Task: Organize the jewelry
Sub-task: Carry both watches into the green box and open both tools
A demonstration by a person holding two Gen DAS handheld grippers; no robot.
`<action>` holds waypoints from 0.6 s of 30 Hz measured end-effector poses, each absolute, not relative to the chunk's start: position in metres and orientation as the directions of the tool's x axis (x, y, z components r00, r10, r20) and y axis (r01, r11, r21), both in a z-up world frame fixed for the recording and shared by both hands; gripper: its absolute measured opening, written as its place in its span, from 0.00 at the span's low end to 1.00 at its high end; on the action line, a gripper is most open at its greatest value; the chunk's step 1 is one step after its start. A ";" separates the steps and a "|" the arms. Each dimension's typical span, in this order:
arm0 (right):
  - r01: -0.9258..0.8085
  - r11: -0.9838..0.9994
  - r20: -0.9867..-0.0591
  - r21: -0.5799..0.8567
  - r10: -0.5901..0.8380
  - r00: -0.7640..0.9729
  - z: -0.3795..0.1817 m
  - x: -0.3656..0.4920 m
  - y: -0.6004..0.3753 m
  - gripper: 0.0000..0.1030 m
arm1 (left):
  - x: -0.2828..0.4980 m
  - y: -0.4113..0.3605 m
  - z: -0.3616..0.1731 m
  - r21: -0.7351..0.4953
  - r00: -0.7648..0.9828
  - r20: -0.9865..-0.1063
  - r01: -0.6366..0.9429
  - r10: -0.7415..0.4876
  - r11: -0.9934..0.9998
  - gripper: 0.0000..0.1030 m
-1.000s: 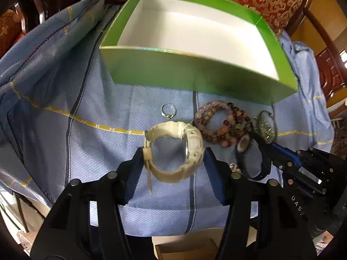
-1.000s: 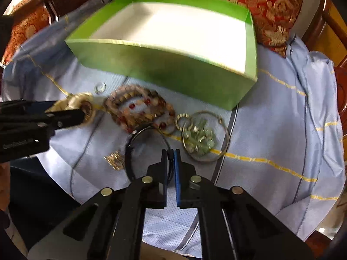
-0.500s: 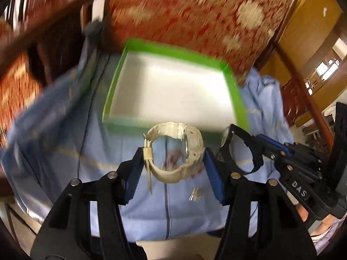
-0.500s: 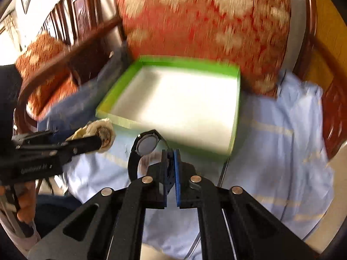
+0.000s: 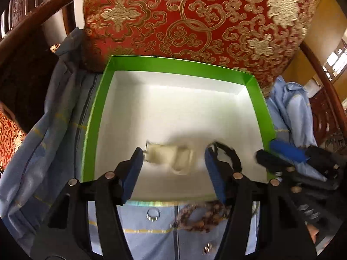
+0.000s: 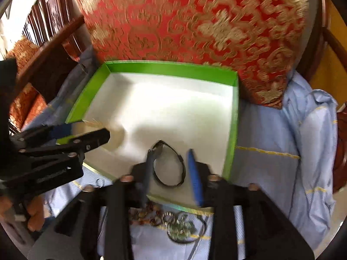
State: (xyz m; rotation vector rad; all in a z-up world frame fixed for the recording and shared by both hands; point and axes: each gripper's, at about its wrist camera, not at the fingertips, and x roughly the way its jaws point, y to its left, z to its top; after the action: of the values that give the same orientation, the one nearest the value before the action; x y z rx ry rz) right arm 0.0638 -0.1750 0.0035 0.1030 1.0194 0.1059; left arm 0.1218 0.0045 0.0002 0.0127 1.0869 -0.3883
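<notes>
Both grippers hover over the green box [image 5: 98,112], jaws opening. White watch [image 5: 168,157] drops blurred between the left gripper [image 5: 173,169] fingers, no longer pinched; black watch [image 6: 169,166] sits loose between the right gripper [image 6: 171,173] fingers, inside the box near its front wall. Risk: strap snags a finger, gets dragged out (likely on retreat). Bead bracelets [image 5: 201,216] outside the box, half hidden, smeared.

Daylight glares off the box's white floor [image 5: 173,112]; fisheye bends the edges, and the cushion [image 6: 195,21] smears with motion blur.
</notes>
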 end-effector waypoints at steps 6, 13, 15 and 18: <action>-0.043 0.972 -0.842 0.231 0.222 0.491 0.017 0.013 -0.196 0.55 | 0.067 0.019 0.009 -0.250 0.325 -0.849 0.449 -0.417 0.858 0.76; -0.031 0.992 -0.946 0.119 0.123 0.301 -0.049 0.011 -0.189 0.42 | 0.067 -0.002 -0.029 -0.174 0.243 -0.927 0.399 -0.286 0.900 0.76; -0.033 0.992 -0.960 0.118 0.122 0.251 -0.066 0.014 -0.187 0.39 | 0.065 0.000 -0.031 -0.175 0.235 -0.931 0.384 -0.279 0.907 0.76; -0.030 0.996 -0.970 0.088 0.093 0.223 -0.079 0.014 -0.185 0.39 | 0.068 -0.004 -0.033 -0.163 0.237 -0.935 0.372 -0.263 0.914 0.76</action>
State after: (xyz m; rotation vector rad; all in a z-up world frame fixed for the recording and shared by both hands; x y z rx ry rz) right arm 0.0139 -0.1851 -0.0788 0.0541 1.3433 0.0851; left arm 0.0682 -0.0043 -0.0327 0.1007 1.2592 -0.4357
